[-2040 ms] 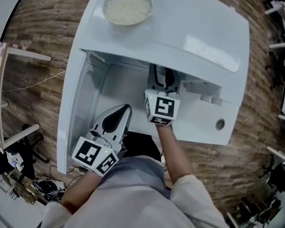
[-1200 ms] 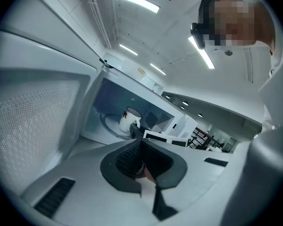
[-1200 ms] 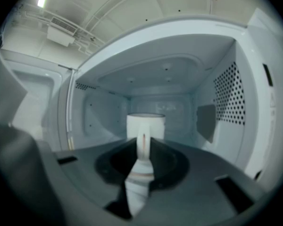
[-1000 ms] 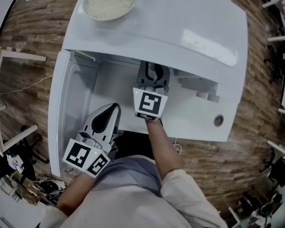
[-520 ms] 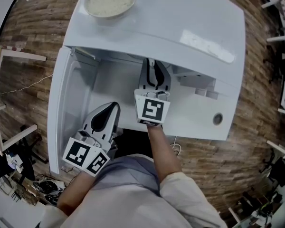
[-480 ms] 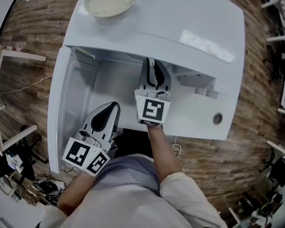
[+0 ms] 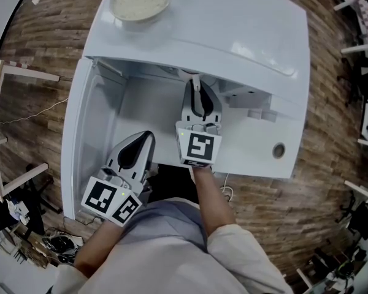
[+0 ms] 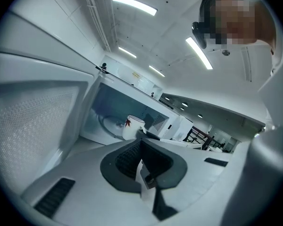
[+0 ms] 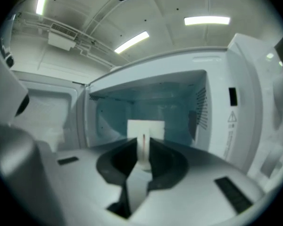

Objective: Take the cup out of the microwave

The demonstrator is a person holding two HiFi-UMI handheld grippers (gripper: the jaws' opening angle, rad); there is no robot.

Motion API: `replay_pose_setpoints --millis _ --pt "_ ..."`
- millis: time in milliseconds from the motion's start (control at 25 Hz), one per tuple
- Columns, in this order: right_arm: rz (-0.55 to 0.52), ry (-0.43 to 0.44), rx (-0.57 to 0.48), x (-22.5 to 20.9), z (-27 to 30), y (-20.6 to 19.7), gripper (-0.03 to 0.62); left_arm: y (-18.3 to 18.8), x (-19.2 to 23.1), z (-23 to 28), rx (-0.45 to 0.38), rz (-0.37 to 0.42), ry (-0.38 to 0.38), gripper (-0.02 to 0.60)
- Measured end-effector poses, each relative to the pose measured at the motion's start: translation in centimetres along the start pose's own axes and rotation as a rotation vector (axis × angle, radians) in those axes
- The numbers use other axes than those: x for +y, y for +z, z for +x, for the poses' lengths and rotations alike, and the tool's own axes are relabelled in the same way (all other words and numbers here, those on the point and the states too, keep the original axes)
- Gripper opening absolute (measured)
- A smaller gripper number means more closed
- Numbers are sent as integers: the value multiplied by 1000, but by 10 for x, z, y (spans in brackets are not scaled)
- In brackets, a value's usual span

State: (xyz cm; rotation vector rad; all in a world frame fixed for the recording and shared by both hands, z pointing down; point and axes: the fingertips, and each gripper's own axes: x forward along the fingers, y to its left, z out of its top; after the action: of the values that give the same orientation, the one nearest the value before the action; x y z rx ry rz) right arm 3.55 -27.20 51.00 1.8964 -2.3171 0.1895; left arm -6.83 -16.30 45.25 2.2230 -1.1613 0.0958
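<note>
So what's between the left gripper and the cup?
Nothing stands there. In the left gripper view, only the bare white sill of the microwave lies between the left gripper and the cup.

A lab-like workroom — strip lights (image 9: 206,20) overhead, a wood-plank floor (image 7: 46,48) with tangled cables (image 7: 58,245).

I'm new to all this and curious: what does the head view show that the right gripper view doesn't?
Only the head view: a round bowl of white rice atop the white microwave, and the brown wooden floor. Only the right gripper view: the white cup gripped in the right tongs, and the bluish oven cavity. Both: the microwave with its door open.
</note>
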Motion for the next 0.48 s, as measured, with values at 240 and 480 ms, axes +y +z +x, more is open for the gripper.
replay_pose_setpoints --millis 240,480 --pt "-2 8 -6 -1 -8 5 67 3 -4 -2 -13 3 0 15" --pt "0 13 -9 1 -18 10 67 5 -8 -5 -22 5 -1 15"
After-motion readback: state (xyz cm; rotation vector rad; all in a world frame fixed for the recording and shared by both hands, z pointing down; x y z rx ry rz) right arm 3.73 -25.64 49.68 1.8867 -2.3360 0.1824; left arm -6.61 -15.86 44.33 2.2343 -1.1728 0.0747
